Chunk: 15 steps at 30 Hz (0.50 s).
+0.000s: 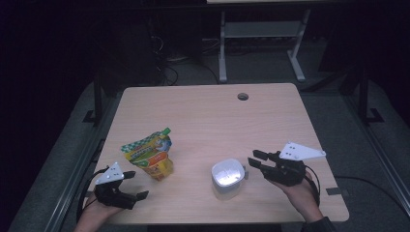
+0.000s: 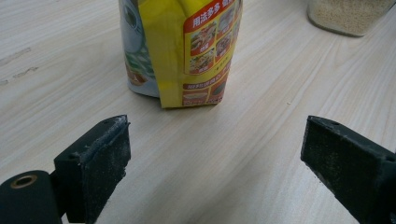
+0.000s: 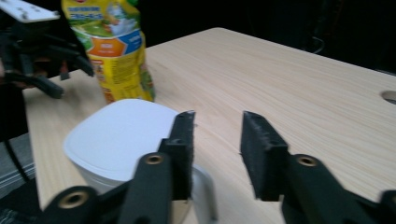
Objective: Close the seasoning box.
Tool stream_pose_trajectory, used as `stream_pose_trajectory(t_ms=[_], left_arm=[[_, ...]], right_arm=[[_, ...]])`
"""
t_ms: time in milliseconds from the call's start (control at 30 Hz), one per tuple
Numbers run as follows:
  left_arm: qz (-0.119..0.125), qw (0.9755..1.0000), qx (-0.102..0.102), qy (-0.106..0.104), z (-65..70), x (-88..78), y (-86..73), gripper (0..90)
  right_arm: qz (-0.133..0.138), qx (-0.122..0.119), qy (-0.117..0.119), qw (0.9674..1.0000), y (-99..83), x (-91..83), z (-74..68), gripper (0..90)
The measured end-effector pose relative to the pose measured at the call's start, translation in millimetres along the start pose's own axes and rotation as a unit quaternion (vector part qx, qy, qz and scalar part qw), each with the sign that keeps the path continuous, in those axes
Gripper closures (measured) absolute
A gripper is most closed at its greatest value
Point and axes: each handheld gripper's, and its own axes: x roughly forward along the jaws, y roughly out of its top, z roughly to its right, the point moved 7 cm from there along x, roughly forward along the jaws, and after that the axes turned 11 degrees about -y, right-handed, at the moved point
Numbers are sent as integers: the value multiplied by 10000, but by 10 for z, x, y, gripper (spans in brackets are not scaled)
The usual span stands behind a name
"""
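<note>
The counter [image 1: 212, 121] is a pale wood-grain slab with rounded corners and a small round hole [image 1: 242, 96] near its far edge; on it, toward the person's left, stands a glossy yellow pouch [image 1: 151, 155] with green and orange print, upright, its crimped top leaning a little; to its right, well apart from it, sits a squat translucent tub [image 1: 227, 178] under a smooth white lid with rounded corners, pale grains showing through its wall in the left gripper view.

The right gripper [image 1: 255, 160], black with a grey three-cornered plate on top, lies just beside the tub on its right, pointing toward it; its jaws stand partly spread and hold nothing; in the right gripper view one jaw sits against the tub's lid edge, though I cannot tell whether it actually touches; the pads [image 3: 258, 149] look dark and rough, like coarse foam.

The left gripper [image 1: 137, 185] rests near the counter's front left corner, aimed at the pouch from close by but short of it; its jaws are spread wide and empty, bare wood between them.
</note>
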Motion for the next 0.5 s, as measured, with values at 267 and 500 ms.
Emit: stream_pose_trajectory(t_ms=[267,500], left_arm=[[18,10000,13,-14,6,3,-9,78],[49,10000,21,-30,4,5,-7,78]], right_arm=[[-120,88,-382,9992,-138,-71,219,484],[-316,168,-601,9975,-340,-123,381,401]])
